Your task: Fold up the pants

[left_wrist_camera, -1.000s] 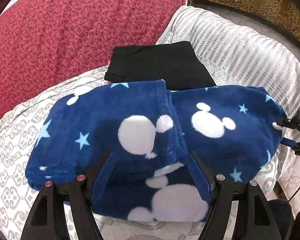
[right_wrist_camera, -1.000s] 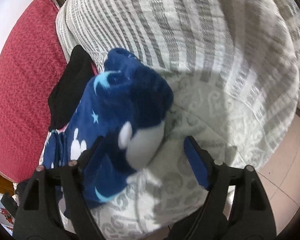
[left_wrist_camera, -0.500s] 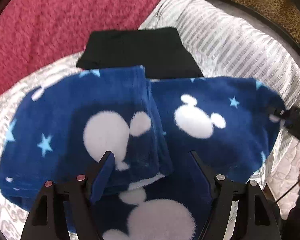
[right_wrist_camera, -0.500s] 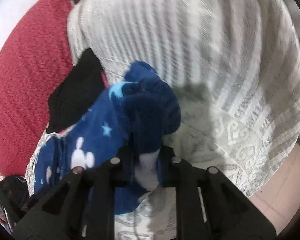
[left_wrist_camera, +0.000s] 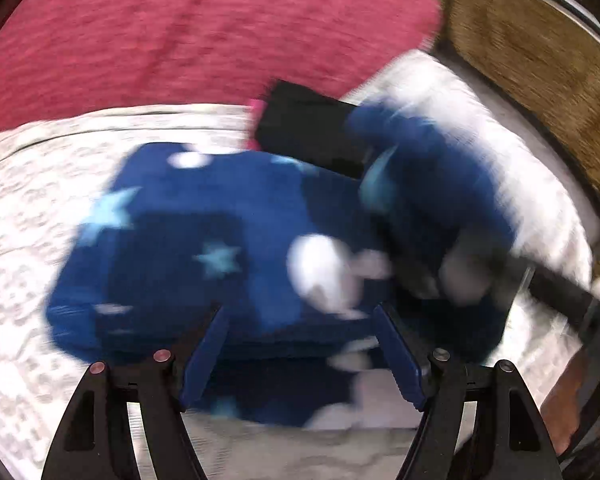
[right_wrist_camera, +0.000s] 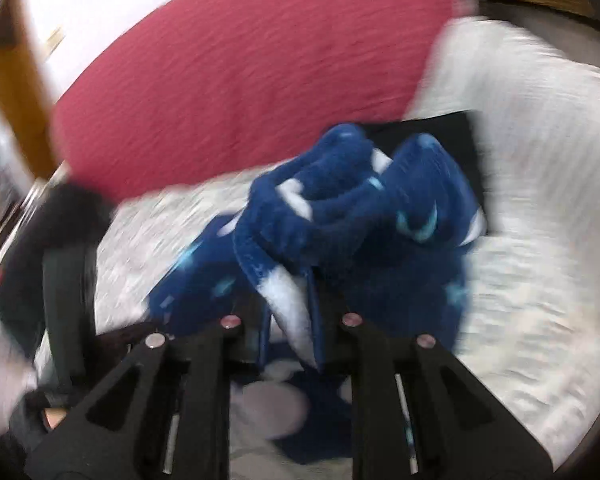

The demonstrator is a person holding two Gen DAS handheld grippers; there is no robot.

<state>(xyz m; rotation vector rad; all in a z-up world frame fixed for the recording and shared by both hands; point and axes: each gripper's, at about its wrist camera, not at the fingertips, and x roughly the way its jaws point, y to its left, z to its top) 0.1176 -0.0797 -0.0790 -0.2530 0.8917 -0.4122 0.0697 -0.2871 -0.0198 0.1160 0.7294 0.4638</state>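
The blue fleece pants (left_wrist_camera: 180,240), printed with white mouse heads and pale stars, lie on the bed. In the left wrist view my left gripper (left_wrist_camera: 300,340) stands open over their near edge, and its pads do not press on the cloth. My right gripper (right_wrist_camera: 290,320) is shut on a bunched fold of the pants (right_wrist_camera: 360,216), and white and blue cloth is squeezed between its blue pads. The left wrist view shows that lifted fold (left_wrist_camera: 432,184) raised above the flat part, with the right gripper's black body (left_wrist_camera: 560,292) behind it. Both views are blurred by motion.
A folded black garment (left_wrist_camera: 304,132) lies just behind the pants. A red blanket (left_wrist_camera: 180,32) fills the back, and a leopard-print cloth (left_wrist_camera: 520,48) lies at the far right. The white patterned bedspread (left_wrist_camera: 28,208) surrounds the pants. A hand (left_wrist_camera: 560,412) shows at the lower right.
The right gripper closed on the pants' right end, then lifted it and swung it leftward over the rest while rolling. The left gripper stayed open and shifted sideways along the near edge.
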